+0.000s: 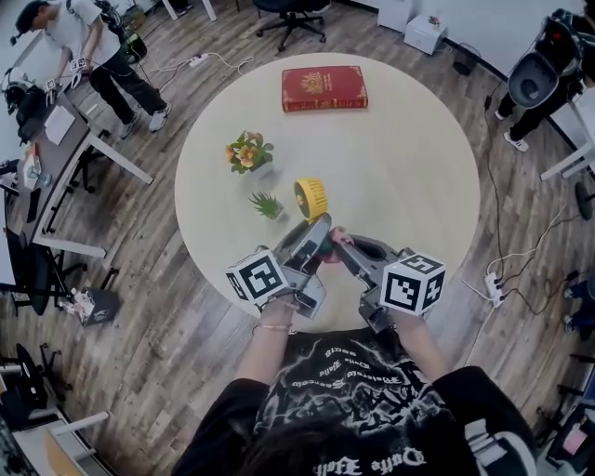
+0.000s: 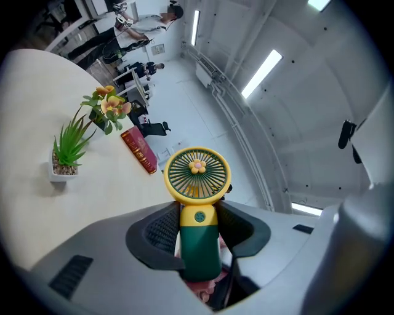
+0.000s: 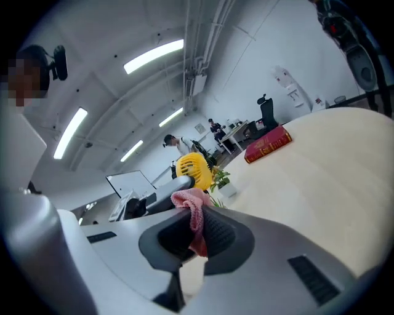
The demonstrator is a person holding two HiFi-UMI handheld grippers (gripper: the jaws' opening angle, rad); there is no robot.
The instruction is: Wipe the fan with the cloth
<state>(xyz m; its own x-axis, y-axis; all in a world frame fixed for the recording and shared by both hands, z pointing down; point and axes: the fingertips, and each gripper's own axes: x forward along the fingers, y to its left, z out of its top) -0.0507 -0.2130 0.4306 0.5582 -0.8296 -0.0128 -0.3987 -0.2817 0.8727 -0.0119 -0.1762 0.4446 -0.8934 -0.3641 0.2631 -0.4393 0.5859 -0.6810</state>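
While aloft — fan [image 2: 197, 184] left, cloth [image 3: 188, 200] right.

Round table [image 1: 418, 167] is sitting on a wood floor [image 1: 149, 307]. Red book [image 1: 323, 88] is lying flat at its far edge. Orange flowers [image 1: 247, 152] are standing left of centre, small green plant [image 1: 268, 205] sitting just nearer (both upright, apart). Office chair [image 1: 291, 14] is standing beyond the table. Person [image 1: 102, 46] is leaning over a desk [image 1: 70, 153] far left. Power strip [image 1: 494, 288] is lying on the floor, right.

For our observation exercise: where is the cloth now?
Right gripper view: the cloth is pinched in the right gripper, near the fan held by the left gripper.
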